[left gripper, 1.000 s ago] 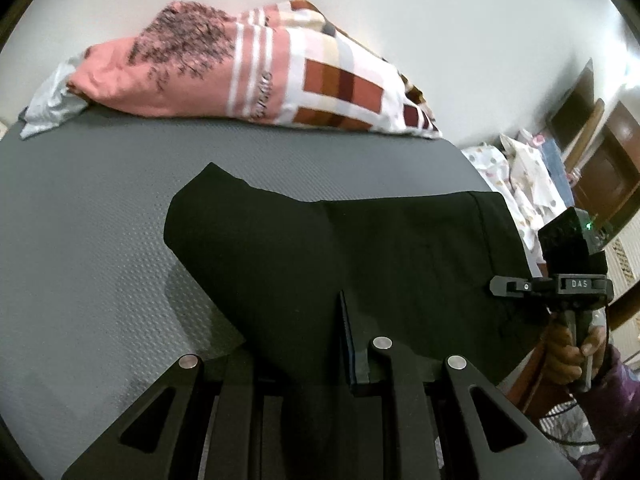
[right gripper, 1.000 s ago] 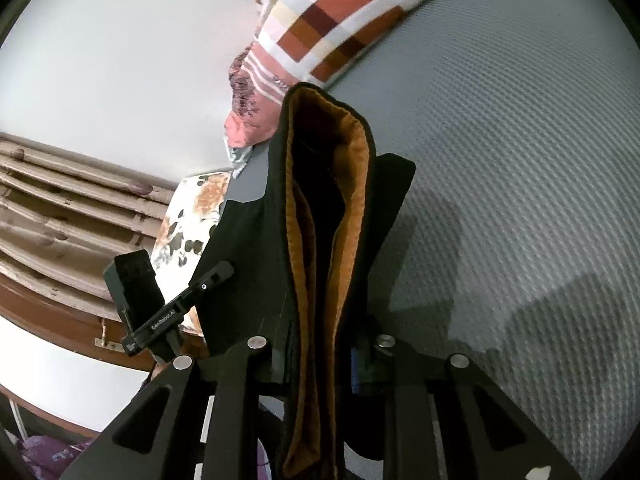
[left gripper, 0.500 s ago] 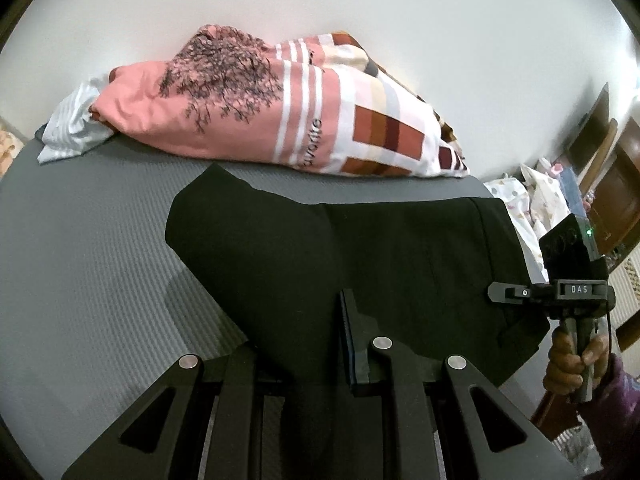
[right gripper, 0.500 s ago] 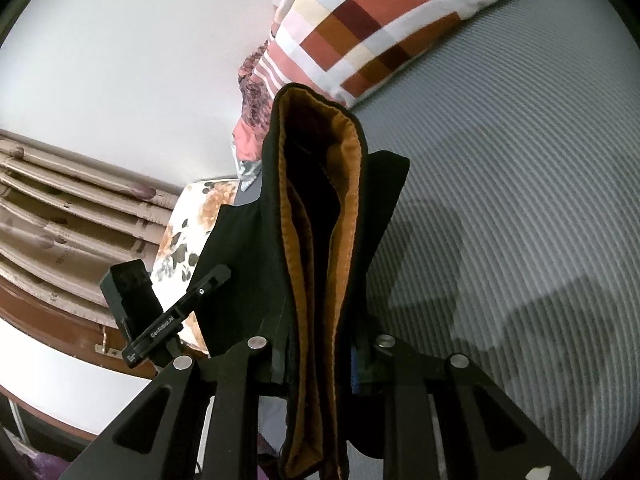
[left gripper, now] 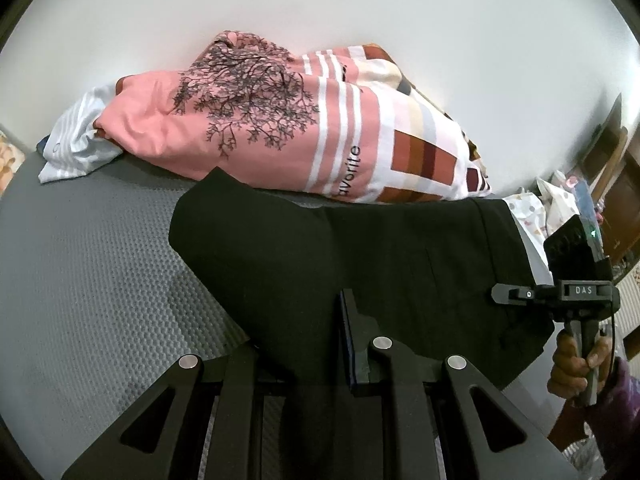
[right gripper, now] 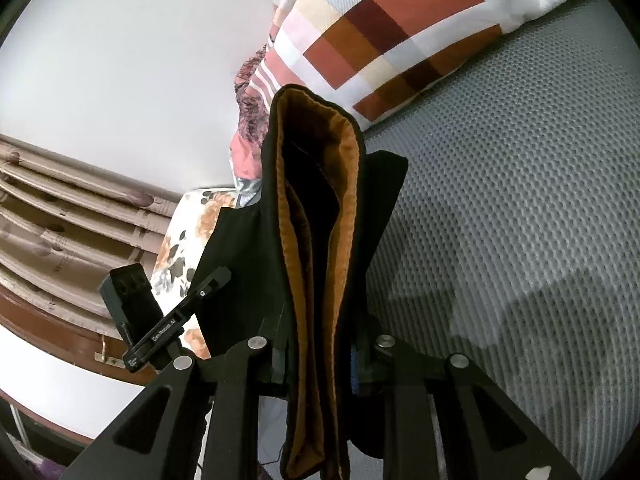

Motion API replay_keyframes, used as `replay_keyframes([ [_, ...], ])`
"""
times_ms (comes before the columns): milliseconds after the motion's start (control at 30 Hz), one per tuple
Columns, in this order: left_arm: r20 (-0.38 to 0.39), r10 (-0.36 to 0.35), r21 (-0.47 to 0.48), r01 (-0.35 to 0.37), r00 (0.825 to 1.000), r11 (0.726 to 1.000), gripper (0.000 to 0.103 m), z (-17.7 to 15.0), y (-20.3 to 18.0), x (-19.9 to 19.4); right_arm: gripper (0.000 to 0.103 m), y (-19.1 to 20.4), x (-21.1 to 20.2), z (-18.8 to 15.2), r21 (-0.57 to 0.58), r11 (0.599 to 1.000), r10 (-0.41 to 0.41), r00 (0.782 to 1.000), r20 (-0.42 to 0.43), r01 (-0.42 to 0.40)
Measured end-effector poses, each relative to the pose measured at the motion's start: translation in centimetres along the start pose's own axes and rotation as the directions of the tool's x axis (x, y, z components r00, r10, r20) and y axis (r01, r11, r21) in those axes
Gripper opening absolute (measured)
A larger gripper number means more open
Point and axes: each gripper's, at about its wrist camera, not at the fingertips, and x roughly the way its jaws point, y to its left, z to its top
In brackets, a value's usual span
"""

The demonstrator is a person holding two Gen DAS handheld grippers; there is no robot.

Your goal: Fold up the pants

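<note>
Matte black left claw (left gripper: 316,344), angular finger links with triangular cut-outs, round silver screws at the pivots, thin blue pad edge. Right claw (left gripper: 520,294) likewise black, boxy camera block with green light, white "DAS" lettering. Purple sleeve (left gripper: 616,412), thin black cable.

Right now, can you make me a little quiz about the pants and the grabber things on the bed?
1. True or false: both grippers are shut on the black pants.
2. What colour is the lining showing where the right gripper pinches the cloth? A) blue B) orange-brown C) white
3. Fill in: behind the pants, against the wall, lies a pink ______ printed with a tree.

Key
1. True: the left gripper and the right one each have cloth clamped between their fingers.
2. B: a folded orange-brown edge stands up between the fingers.
3. Pillow, lying on the grey mattress.
</note>
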Motion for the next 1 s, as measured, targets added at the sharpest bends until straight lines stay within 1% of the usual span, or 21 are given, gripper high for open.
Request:
replay_keyframes([
  [333,0.012,0.015,-0.005,-0.015,1.0,1.0,0.017,1.7,1.4,1.0,0.019,0.3,1.0,0.4,0.001,1.0,0.002,1.0,0.005,-0.002],
  [467,0.012,0.02,-0.021,-0.02,1.0,1.0,0.017,2.0,2.2,1.5,0.019,0.1,1.1,0.9,0.01,1.0,0.002,1.0,0.004,-0.002],
  [1000,-0.007,0.041,-0.049,-0.041,0.999,0.998,0.017,1.3,4.2,3.1,0.019,-0.1,1.9,1.6,0.036,0.999,0.004,1.0,-0.009,-0.003],
])
